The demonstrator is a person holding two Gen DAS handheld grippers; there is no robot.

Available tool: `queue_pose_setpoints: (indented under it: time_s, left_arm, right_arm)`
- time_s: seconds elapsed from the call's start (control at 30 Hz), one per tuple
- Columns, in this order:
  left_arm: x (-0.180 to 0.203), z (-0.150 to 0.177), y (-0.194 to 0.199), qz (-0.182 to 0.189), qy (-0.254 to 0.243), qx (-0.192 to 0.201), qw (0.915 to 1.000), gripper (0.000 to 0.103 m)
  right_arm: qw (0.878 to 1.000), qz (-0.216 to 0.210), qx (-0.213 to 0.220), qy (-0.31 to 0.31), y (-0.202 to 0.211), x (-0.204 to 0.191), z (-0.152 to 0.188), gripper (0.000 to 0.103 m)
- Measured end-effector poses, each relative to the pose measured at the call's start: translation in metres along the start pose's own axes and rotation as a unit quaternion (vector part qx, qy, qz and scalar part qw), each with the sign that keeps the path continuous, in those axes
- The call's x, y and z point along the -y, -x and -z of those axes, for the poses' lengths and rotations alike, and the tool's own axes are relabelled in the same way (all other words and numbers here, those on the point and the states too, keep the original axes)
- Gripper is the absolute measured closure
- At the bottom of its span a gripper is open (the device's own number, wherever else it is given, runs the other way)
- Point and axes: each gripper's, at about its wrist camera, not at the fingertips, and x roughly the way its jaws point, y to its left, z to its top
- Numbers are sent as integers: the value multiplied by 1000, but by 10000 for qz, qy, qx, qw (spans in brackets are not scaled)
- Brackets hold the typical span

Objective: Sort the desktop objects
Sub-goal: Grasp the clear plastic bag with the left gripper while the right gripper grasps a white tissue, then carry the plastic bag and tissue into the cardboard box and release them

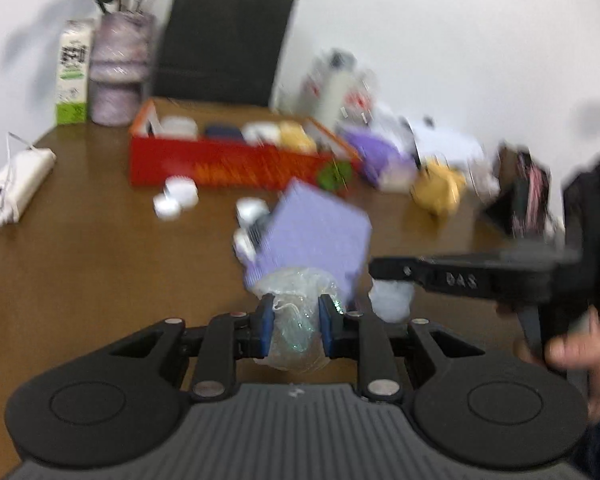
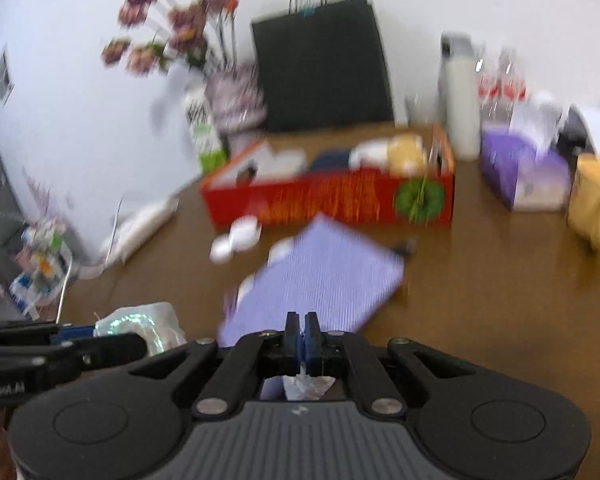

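Note:
My left gripper [image 1: 296, 312] is shut on a clear crinkled plastic bag [image 1: 296, 300], held above the brown table [image 1: 100, 260]. The bag also shows at the left of the right wrist view [image 2: 144, 324]. A purple notebook [image 1: 316, 236] lies tilted just beyond it, over some small white items. My right gripper [image 2: 301, 330] is shut on a white crumpled plastic scrap [image 2: 306, 386], close over the near edge of the purple notebook [image 2: 320, 276]. The right gripper also shows at the right of the left wrist view [image 1: 384, 270]. A red box [image 2: 332, 196] holding several items stands behind.
White round lids [image 1: 176, 198] lie in front of the red box [image 1: 228, 164]. A black paper bag [image 2: 320, 68], a flower vase [image 1: 118, 68], a milk carton [image 1: 73, 72], a white power strip [image 1: 16, 184], a purple tissue pack [image 2: 520, 172] and a yellow toy [image 2: 596, 200] ring the table.

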Motion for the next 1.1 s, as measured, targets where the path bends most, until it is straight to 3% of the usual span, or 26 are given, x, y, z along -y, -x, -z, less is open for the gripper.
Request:
queue_pose_setpoints:
  time_s: [0.1, 0.2, 0.27, 0.3, 0.33, 0.4, 0.43, 0.53, 0.7, 0.77, 0.8, 0.83, 0.87, 0.9, 1.0, 1.1]
  left_arm:
    - [7, 19, 0, 37, -184, -256, 9995, 79]
    - [10, 26, -1, -14, -348, -164, 9993, 74]
    - [13, 26, -2, -68, -497, -129, 9987, 60]
    - [15, 25, -1, -74, -588, -71, 9982, 43]
    - [18, 25, 1, -84, -700, 0, 9975, 32]
    - [22, 26, 6, -72, -920, 122, 9957, 21]
    - [23, 27, 6, -109, -1016, 137, 9947, 20]
    - [25, 30, 4, -243, -1081, 104, 9938, 19]
    - [27, 34, -7, -166, -1095, -18, 9938, 20]
    - [26, 35, -11, -222, -1070, -49, 9940, 25]
    - [24, 35, -12, -233, -999, -66, 9947, 40]
    - [21, 34, -13, -206, -902, -116, 9956, 62]
    - [18, 34, -14, -151, -804, -176, 9965, 61]
    - [17, 34, -13, -110, -751, -183, 9969, 61]
    - [16, 33, -10, -8, -755, -201, 9969, 64]
    - [9, 16, -3, 115, -567, -49, 9983, 65]
  right_arm:
    - [9990, 308, -278, 183, 0, 3, 15, 101]
    - [9985, 348, -388, 145, -2, 5, 24, 99]
    - [9987, 369, -335, 93, -4, 7, 27, 96]
    - [9988, 370, -317, 74, -4, 8, 26, 91]
    - [9989, 350, -303, 66, -3, 9, 25, 86]
    - [9994, 299, -183, 51, 6, 12, 25, 49]
    - [9995, 275, -78, 94, 13, 14, 25, 40]
    - [9996, 173, 59, 218, 31, 21, 23, 40]
    - [9988, -62, -233, 430, 32, 20, 32, 40]
    - [9983, -123, -278, 490, 30, 14, 36, 40]
    - [9981, -174, -260, 538, 29, 11, 36, 41]
    - [9978, -214, -249, 569, 27, 7, 37, 51]
    - [9974, -262, -294, 607, 24, 4, 37, 61]
    - [9968, -298, -397, 632, 21, 1, 38, 84]
    - [9952, -297, -457, 807, 24, -6, 40, 89]
    - [9965, -441, -120, 706, 41, -4, 26, 89]
